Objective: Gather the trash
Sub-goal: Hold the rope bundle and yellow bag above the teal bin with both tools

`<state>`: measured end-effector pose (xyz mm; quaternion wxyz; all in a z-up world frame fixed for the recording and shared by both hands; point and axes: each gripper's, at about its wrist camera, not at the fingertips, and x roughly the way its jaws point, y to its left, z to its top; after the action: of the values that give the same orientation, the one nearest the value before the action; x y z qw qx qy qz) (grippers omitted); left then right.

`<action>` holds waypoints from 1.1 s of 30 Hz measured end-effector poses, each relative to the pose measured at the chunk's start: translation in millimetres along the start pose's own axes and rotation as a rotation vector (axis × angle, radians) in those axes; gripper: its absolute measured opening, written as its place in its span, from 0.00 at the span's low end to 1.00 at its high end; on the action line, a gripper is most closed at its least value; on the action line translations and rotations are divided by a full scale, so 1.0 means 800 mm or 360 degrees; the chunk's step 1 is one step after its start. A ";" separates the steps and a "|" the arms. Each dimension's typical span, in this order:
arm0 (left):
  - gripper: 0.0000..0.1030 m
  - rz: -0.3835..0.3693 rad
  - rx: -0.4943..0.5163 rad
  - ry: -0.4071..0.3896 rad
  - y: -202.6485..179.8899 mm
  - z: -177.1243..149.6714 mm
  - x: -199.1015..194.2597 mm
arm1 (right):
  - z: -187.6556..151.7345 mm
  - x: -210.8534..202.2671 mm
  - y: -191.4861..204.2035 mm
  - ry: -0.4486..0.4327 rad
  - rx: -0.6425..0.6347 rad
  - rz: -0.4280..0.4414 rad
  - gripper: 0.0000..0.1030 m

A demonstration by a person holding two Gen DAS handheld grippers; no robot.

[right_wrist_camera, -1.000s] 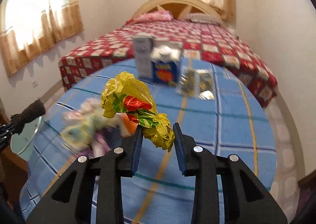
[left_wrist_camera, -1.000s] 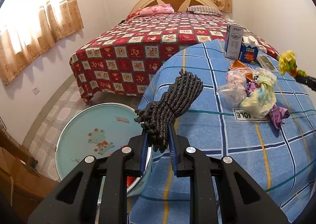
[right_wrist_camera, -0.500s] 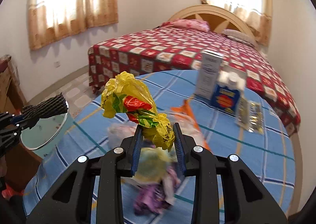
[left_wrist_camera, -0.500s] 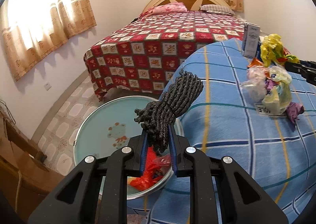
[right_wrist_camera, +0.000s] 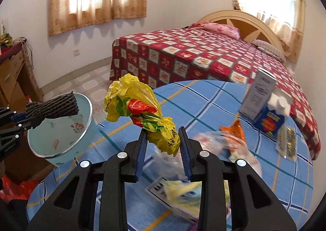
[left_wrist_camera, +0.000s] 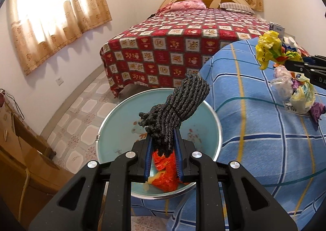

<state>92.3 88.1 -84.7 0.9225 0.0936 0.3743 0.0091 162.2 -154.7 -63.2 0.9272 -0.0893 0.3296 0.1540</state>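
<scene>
Tongs (left_wrist_camera: 163, 147) with black netting (left_wrist_camera: 177, 106) now over basin (left_wrist_camera: 218, 129); right tongs (right_wrist_camera: 162, 145) clamping wrapper (right_wrist_camera: 140, 108).

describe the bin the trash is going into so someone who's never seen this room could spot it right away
Start at the round table with the blue plaid cloth; on its side towards the curtained window sits the bin, close against the cloth's edge. It is a round, pale-teal tub with a shiny metal rim, cartoon prints on its inside and red-orange plastic trash inside, the only open container there.
</scene>
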 end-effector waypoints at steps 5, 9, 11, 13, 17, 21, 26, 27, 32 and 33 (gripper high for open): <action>0.19 0.0036 -0.0036 0.0011 0.019 -0.003 0.002 | 0.011 0.016 0.022 0.0020 -0.0044 0.0030 0.31; 0.19 0.0063 -0.0064 0.0021 0.033 -0.005 0.003 | 0.016 0.026 0.036 0.0034 -0.0075 0.0051 0.31; 0.19 0.0071 -0.0069 0.0027 0.037 -0.007 0.003 | 0.018 0.033 0.045 0.0045 -0.0098 0.0059 0.31; 0.19 0.0080 -0.0078 0.0039 0.042 -0.009 0.006 | 0.020 0.037 0.050 0.0053 -0.0114 0.0066 0.31; 0.19 0.0082 -0.0084 0.0055 0.047 -0.012 0.008 | 0.022 0.044 0.062 0.0067 -0.0146 0.0085 0.31; 0.19 0.0091 -0.0092 0.0062 0.054 -0.015 0.009 | 0.025 0.050 0.071 0.0075 -0.0165 0.0102 0.31; 0.19 0.0116 -0.0117 0.0063 0.065 -0.016 0.010 | 0.026 0.056 0.084 0.0082 -0.0201 0.0120 0.31; 0.19 0.0123 -0.0126 0.0066 0.069 -0.016 0.010 | 0.026 0.057 0.087 0.0083 -0.0207 0.0122 0.31; 0.19 0.0145 -0.0152 0.0069 0.080 -0.016 0.011 | 0.026 0.061 0.098 0.0095 -0.0245 0.0135 0.31; 0.19 0.0149 -0.0155 0.0069 0.081 -0.017 0.012 | 0.026 0.062 0.099 0.0098 -0.0249 0.0138 0.31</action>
<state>93.2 154.9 -88.7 0.9163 0.0658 0.3884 0.0724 183.5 -63.8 -84.5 0.8993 -0.1518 0.3485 0.2163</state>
